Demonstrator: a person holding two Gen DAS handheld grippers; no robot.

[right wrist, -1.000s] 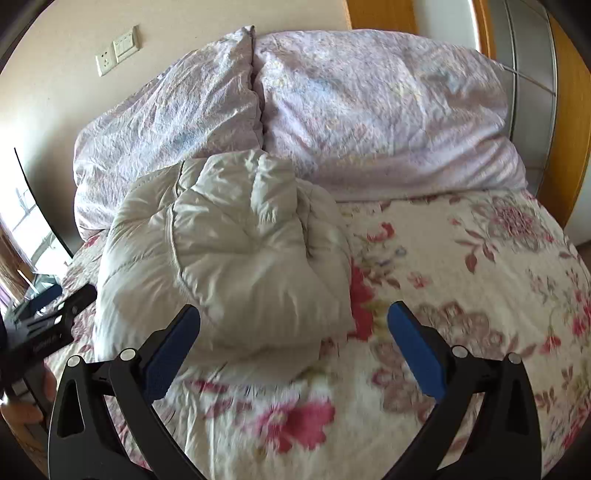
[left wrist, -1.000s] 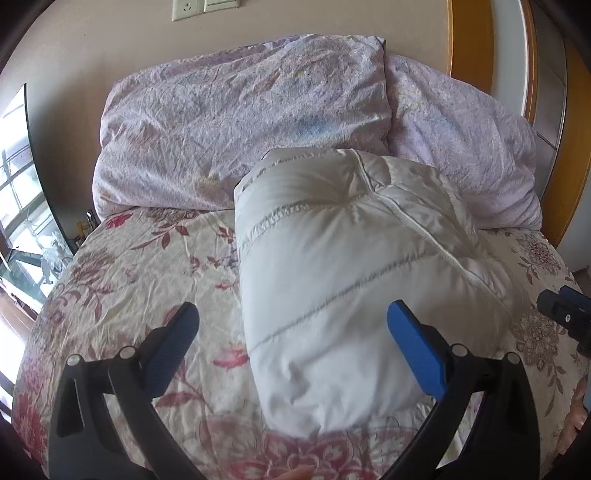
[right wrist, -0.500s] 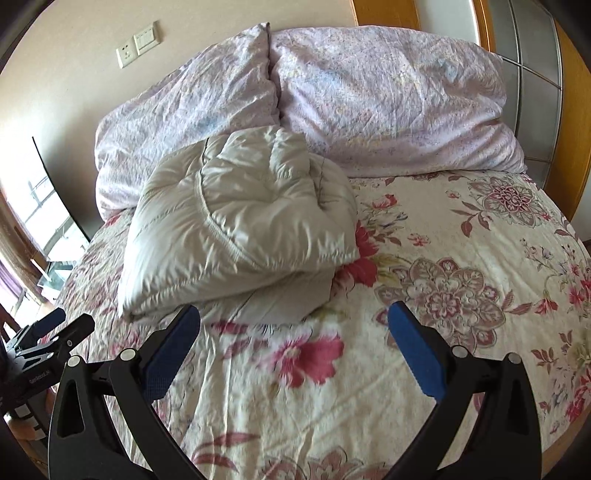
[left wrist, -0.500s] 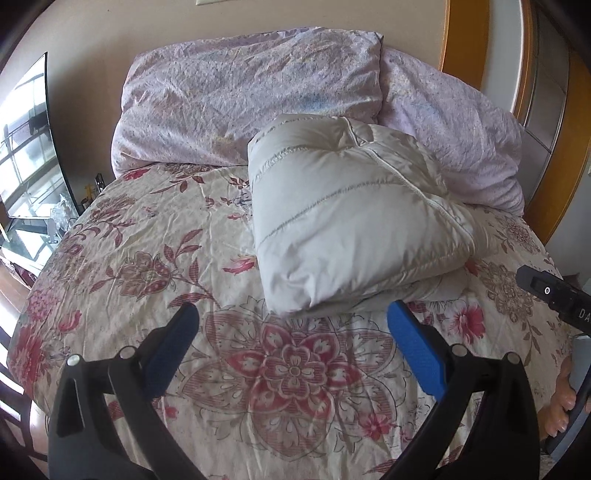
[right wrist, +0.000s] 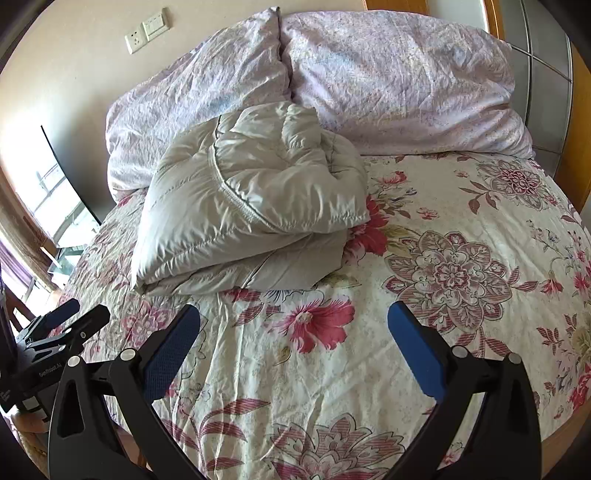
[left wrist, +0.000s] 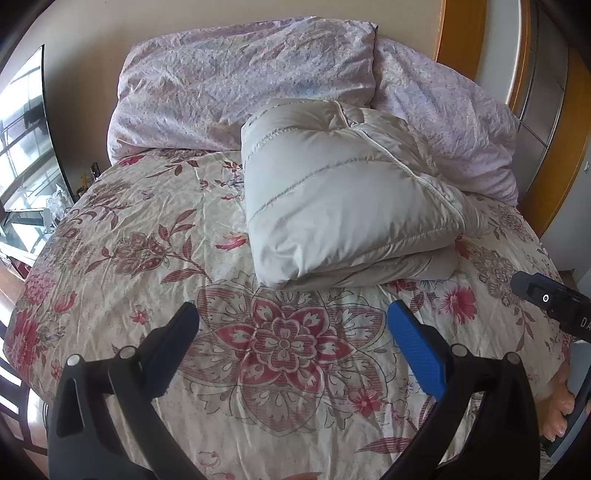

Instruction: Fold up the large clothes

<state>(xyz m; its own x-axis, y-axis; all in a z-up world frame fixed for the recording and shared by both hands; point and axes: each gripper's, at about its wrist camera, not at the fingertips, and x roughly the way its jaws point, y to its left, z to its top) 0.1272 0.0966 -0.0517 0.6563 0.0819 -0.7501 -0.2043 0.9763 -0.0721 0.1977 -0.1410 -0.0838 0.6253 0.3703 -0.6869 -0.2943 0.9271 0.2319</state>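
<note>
Two grippers hang over the foot end of the bed, both with their blue-padded fingers spread wide and nothing between them. The left gripper [left wrist: 293, 325] looks across the floral bedspread [left wrist: 155, 221] toward the folded puffer jacket [left wrist: 340, 206], a pale grey-white quilted bundle lying near the head of the bed. The right gripper [right wrist: 293, 325] sees the same puffer jacket [right wrist: 251, 192] from the other side, ahead and to its left, with open floral bedspread [right wrist: 461, 229] directly in front of it. Neither gripper touches the jacket; both sit well short of its near edge. The jacket is folded into a thick, roughly rectangular stack, its upper layer doubled over a flatter lower layer that sticks out along the near edge. A stitched seam runs diagonally over the top. Its far end rests against two crumpled lilac pillows [left wrist: 251, 81] that lean on the wall at the head of the bed; in the right wrist view the same pillows [right wrist: 399, 74] sit side by side behind it. A wall socket and switch plate [right wrist: 147, 31] is fixed on the beige wall above the left-hand pillow. A window [left wrist: 22, 155] shows at the left side of the room. In each wrist view the other gripper's black body shows at the frame edge.
</note>
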